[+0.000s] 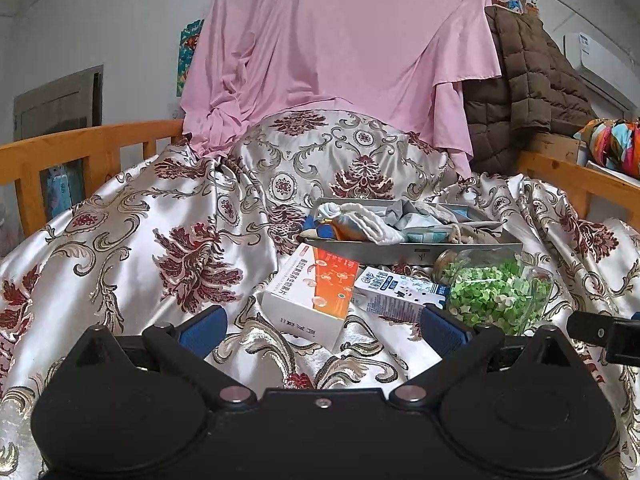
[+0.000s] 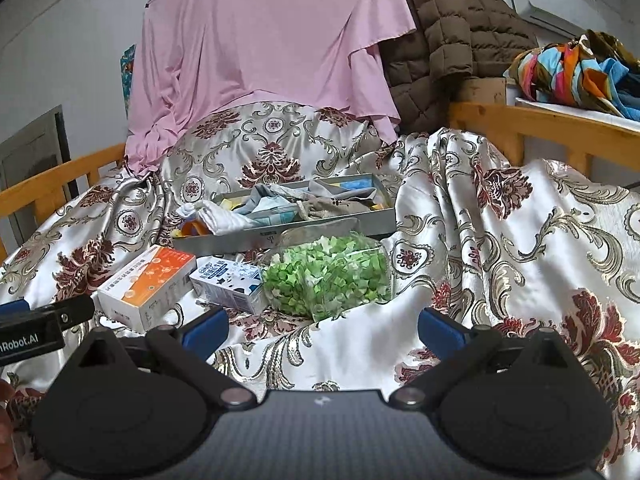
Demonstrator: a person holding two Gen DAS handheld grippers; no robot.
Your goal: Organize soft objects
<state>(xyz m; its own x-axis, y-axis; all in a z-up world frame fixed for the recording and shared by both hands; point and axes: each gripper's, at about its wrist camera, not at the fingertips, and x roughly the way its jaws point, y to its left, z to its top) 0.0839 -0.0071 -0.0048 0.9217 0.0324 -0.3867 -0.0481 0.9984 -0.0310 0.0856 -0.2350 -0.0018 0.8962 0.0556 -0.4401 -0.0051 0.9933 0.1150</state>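
Note:
A grey divided tray (image 1: pixel 412 249) lies on the satin bedspread and holds several soft items: a white sock (image 1: pixel 374 222), pale blue cloth (image 1: pixel 424 224) and a beige fabric piece (image 1: pixel 476 234). It also shows in the right wrist view (image 2: pixel 224 245), with the white sock (image 2: pixel 224 216) hanging over its left end. My left gripper (image 1: pixel 322 330) is open and empty, low over the bedspread in front of the boxes. My right gripper (image 2: pixel 322 330) is open and empty, just short of the jar.
In front of the tray lie a white and orange box (image 1: pixel 316 292), a small milk carton (image 1: pixel 396 292) and a clear jar of green pieces (image 1: pixel 496 292). Wooden bed rails (image 1: pixel 80 148) run along both sides. A pink sheet (image 1: pixel 340 48) and brown quilted jacket (image 1: pixel 524 80) hang behind.

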